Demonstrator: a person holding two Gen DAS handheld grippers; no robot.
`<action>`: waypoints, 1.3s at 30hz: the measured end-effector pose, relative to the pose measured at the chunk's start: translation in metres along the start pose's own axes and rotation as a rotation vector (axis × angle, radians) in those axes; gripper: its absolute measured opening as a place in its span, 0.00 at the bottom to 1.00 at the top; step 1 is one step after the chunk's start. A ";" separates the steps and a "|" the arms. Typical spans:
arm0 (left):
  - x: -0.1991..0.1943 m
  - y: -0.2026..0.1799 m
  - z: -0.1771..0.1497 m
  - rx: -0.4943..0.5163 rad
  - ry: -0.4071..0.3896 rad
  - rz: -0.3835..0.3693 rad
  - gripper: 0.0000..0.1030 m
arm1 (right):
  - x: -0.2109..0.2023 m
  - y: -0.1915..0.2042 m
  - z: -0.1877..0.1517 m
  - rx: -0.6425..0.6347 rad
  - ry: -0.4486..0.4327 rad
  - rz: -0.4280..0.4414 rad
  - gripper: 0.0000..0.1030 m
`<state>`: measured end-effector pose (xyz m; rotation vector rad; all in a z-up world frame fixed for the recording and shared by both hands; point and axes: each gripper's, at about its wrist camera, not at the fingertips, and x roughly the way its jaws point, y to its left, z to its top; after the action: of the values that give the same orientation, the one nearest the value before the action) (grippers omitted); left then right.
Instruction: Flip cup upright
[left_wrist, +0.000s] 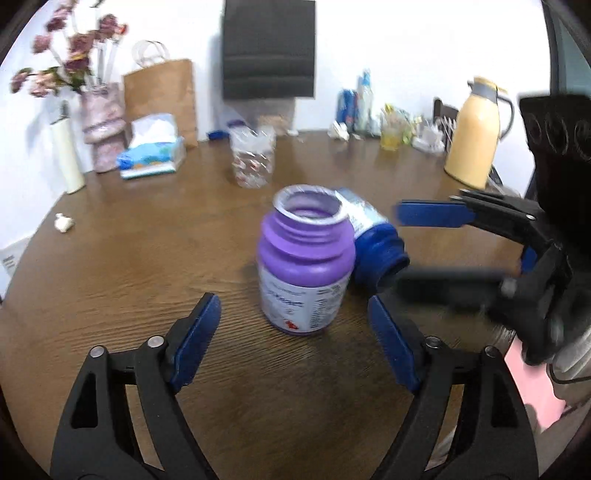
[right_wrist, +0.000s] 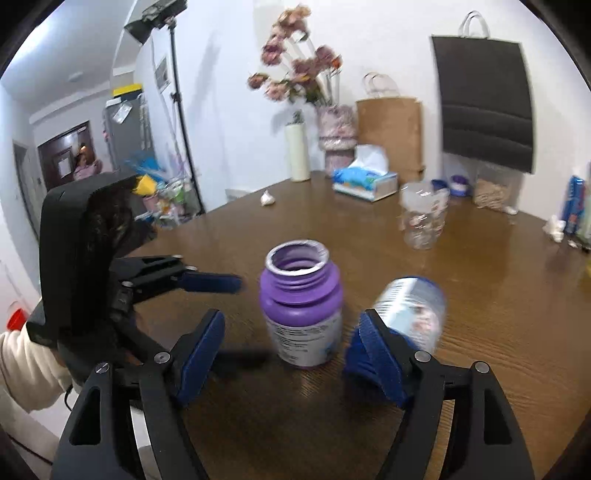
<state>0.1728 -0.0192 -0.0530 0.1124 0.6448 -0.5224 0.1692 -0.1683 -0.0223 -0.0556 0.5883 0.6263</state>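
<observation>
- Plainly, two bottle-like cups sit mid-counter (left_wrist: 110, 258): the purple cup (left_wrist: 304, 266) stands upright with its mouth open to the ceiling, while the blue cup (left_wrist: 373, 240) beside it is tipped over.
- The blue cup is the one yet to be righted. Its silver-labelled body points up and away, and its dark blue neck end lies low, towards the right gripper (left_wrist: 402, 247). In the left wrist view it seems to lean against the purple cup's shoulder, though blur makes the contact uncertain.
- The left gripper (left_wrist: 295, 332) is spread wide and holds nothing; the purple cup stands just ahead of it, between the lines of its two fingers but not touched.
- The right gripper (right_wrist: 291, 350) is also spread wide. In its own view the blue cup (right_wrist: 406, 314) lies right against the outer side of its right finger (right_wrist: 380, 354), not between the fingers, so I judge it grips nothing.
- The relation that matters: the blue cup's long axis runs slanted, from low near the right gripper to high on the far side, and the right gripper is much the nearer of the two.
- To stand the cup up, the right gripper would probably need to shift sideways until the cup's body sits between its fingers.
- Risk: the upright purple cup is so close that a sideways nudge could knock it over.
</observation>
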 end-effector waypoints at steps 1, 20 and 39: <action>-0.007 0.004 0.000 -0.022 -0.012 0.016 0.98 | -0.012 -0.006 0.001 0.028 -0.009 -0.030 0.78; -0.100 -0.006 -0.027 -0.236 -0.185 0.397 1.00 | -0.121 -0.028 -0.038 0.187 -0.039 -0.404 0.84; -0.178 -0.106 -0.083 -0.106 -0.319 0.389 1.00 | -0.185 0.051 -0.107 0.158 -0.131 -0.454 0.84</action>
<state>-0.0452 -0.0127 -0.0063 0.0503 0.3247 -0.1237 -0.0346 -0.2495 -0.0062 0.0009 0.4746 0.1401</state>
